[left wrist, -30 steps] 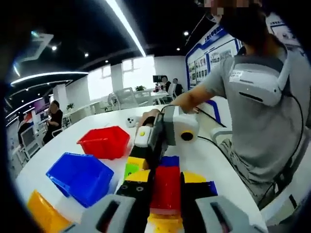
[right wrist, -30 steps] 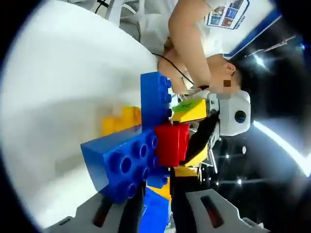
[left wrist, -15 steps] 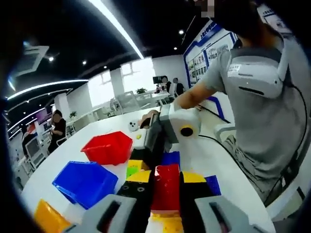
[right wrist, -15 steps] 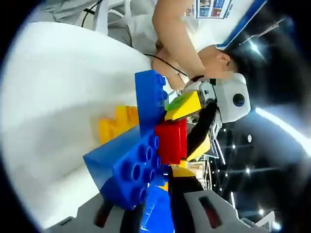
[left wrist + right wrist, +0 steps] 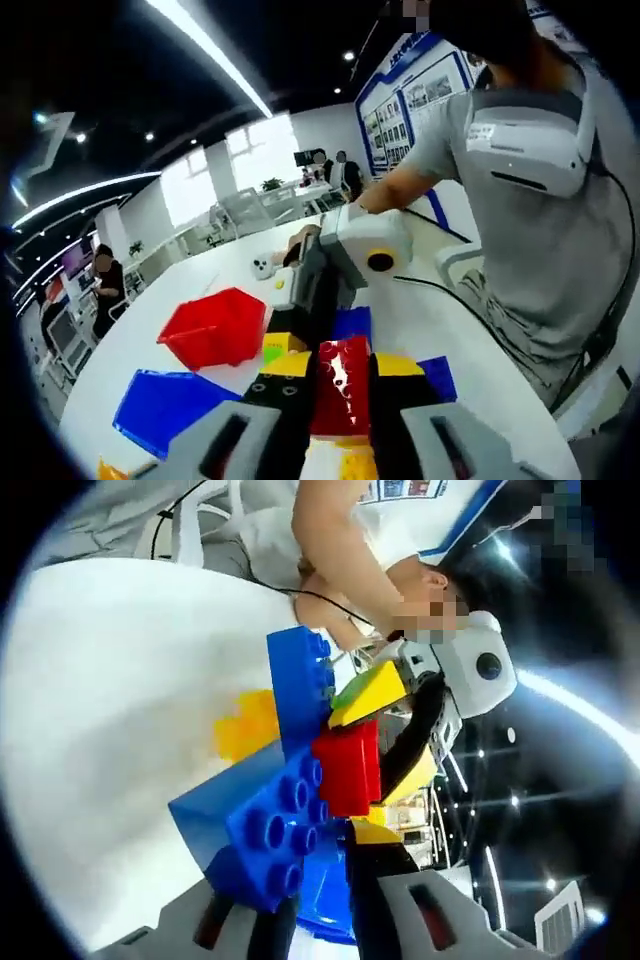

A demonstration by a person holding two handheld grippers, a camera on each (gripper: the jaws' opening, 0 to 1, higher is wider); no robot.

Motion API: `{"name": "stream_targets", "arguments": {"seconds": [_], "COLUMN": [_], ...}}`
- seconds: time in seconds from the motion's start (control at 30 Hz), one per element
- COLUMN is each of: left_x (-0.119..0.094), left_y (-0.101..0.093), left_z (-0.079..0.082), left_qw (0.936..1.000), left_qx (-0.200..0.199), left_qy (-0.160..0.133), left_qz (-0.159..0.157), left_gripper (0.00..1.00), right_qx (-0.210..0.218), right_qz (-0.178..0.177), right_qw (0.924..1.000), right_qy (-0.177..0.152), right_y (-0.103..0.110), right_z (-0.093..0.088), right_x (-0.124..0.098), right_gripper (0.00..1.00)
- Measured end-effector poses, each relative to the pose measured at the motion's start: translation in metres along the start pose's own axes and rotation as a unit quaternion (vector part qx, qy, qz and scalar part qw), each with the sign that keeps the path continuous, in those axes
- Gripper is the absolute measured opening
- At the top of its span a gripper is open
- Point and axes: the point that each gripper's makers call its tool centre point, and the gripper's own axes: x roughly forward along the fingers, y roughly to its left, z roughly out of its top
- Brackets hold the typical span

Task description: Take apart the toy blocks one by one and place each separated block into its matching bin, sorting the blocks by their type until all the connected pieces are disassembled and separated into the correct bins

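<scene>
A white table holds a red bin and blue bin. Both claws, left and right, squeeze the block clump above it. Next, I think, pull one block off.

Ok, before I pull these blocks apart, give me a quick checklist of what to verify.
1. Left tongs clamped on the red block: ok.
2. Right tongs clamped on the blue block: ok.
3. Blocks separated: not ok, cluster is joined.
4. Red bin open and reachable: ok.
5. Blue bin open: ok.
6. Cluster lifted off the white table: cannot tell.
</scene>
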Motion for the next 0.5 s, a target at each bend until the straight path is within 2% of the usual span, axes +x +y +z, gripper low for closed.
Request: {"name": "stream_targets", "arguments": {"seconds": [0.03, 0.1, 0.2, 0.27, 0.37, 0.4, 0.47, 0.5], "left_x": [0.005, 0.015, 0.025, 0.027, 0.025, 0.022, 0.013, 0.008], "left_y": [0.001, 0.000, 0.001, 0.001, 0.004, 0.006, 0.012, 0.017], "left_z": [-0.003, -0.005, -0.006, -0.006, 0.003, 0.006, 0.003, -0.002], "left_qw": [0.9999, 0.9996, 0.9994, 0.9995, 1.0000, 0.9995, 0.9970, 0.9957], "left_qx": [0.004, 0.017, 0.021, 0.020, 0.002, -0.027, -0.074, -0.089], "left_qy": [0.012, 0.023, 0.026, 0.023, -0.005, -0.016, -0.015, -0.006], "left_qz": [0.002, -0.005, -0.010, -0.010, -0.008, 0.001, 0.017, 0.023], "left_gripper": [0.21, 0.21, 0.21, 0.21, 0.23, 0.24, 0.28, 0.30], "right_qx": [0.005, -0.001, 0.007, -0.014, -0.037, -0.024, -0.033, -0.033], "right_qz": [-0.005, 0.006, 0.012, 0.001, -0.029, -0.030, -0.051, -0.048], "right_qw": [0.9999, 0.9998, 0.9993, 0.9990, 0.9975, 0.9980, 0.9967, 0.9968], "right_qy": [0.009, 0.018, 0.034, 0.044, 0.052, 0.051, 0.054, 0.054], "right_y": [-0.001, 0.006, 0.012, 0.009, 0.001, -0.001, -0.009, -0.008], "right_z": [-0.004, -0.007, -0.013, -0.016, -0.016, -0.017, -0.018, -0.017], "right_x": [-0.002, -0.004, -0.006, -0.008, -0.011, -0.011, -0.013, -0.012], "right_gripper": [0.16, 0.16, 0.16, 0.16, 0.16, 0.16, 0.16, 0.16]}}
